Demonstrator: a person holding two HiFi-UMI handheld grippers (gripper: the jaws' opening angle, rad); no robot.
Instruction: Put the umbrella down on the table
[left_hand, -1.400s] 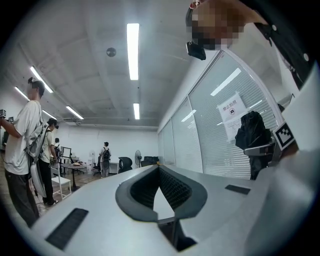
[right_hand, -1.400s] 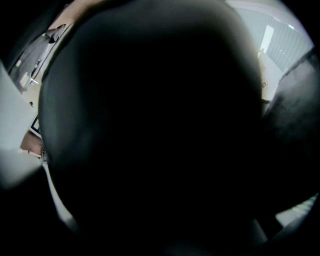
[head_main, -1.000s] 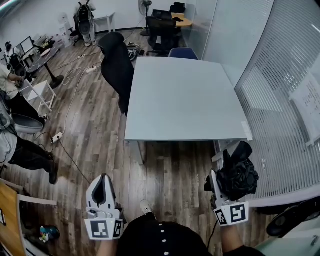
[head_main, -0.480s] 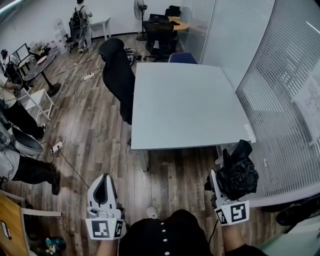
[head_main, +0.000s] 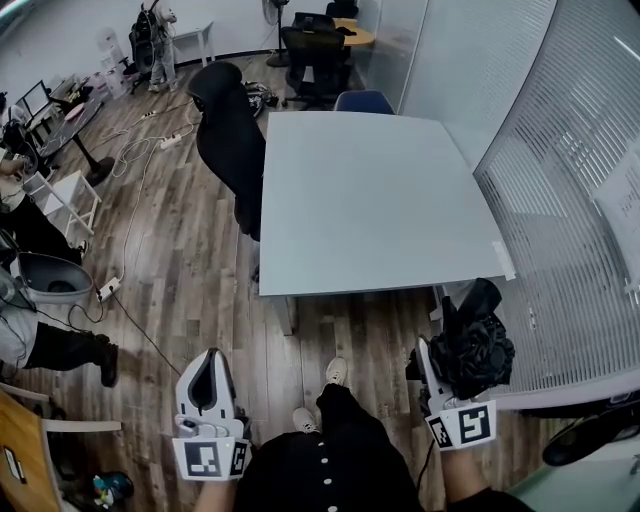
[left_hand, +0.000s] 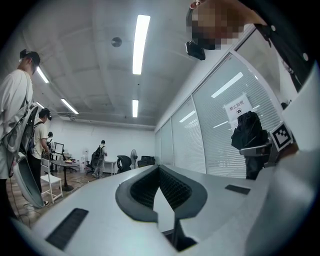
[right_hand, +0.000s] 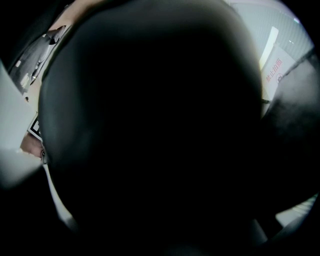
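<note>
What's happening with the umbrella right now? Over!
Right gripper clamped on the black umbrella, short of the table. Left gripper shut, empty. Nothing between umbrella and table.

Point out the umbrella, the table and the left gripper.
umbrella (head_main: 478, 348), head view, on its bunched black fabric.
table (head_main: 370, 200), head view, on the bare grey top.
left gripper (head_main: 208, 356), head view, midway between its fingertips.
</note>
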